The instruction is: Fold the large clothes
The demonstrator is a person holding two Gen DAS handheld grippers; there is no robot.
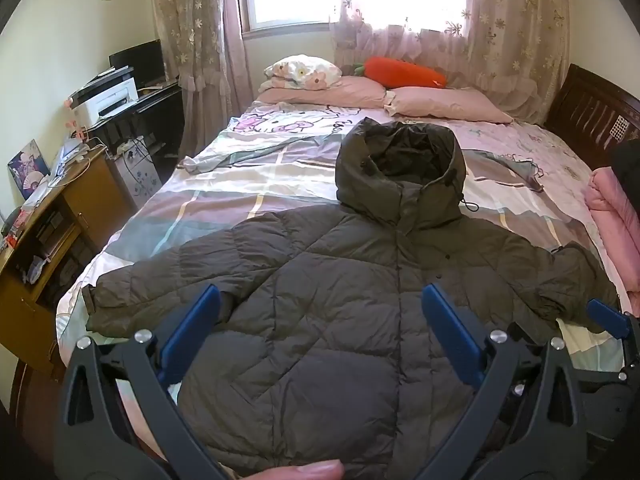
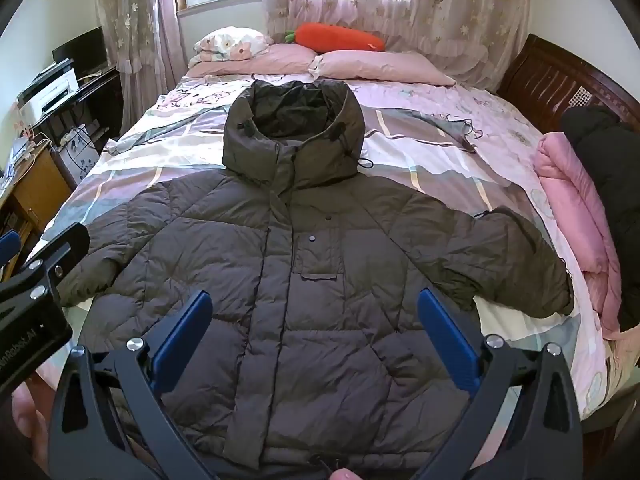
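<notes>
A dark olive hooded puffer jacket (image 1: 320,280) lies flat, front up, on the bed (image 1: 224,200), hood toward the pillows and both sleeves spread out. It also shows in the right wrist view (image 2: 312,264). My left gripper (image 1: 320,300) is open and empty, hovering above the jacket's lower body. My right gripper (image 2: 314,308) is open and empty, above the jacket's lower front near the hem. The right gripper's blue finger (image 1: 608,316) shows at the right edge of the left wrist view. The left gripper's body (image 2: 36,280) shows at the left edge of the right wrist view.
Pink pillows (image 1: 444,104) and an orange carrot plush (image 1: 404,72) lie at the bed's head. A folded pink quilt (image 2: 576,216) and a black garment (image 2: 612,184) sit on the bed's right side. A wooden desk (image 1: 52,224) and a printer (image 1: 106,100) stand to the left.
</notes>
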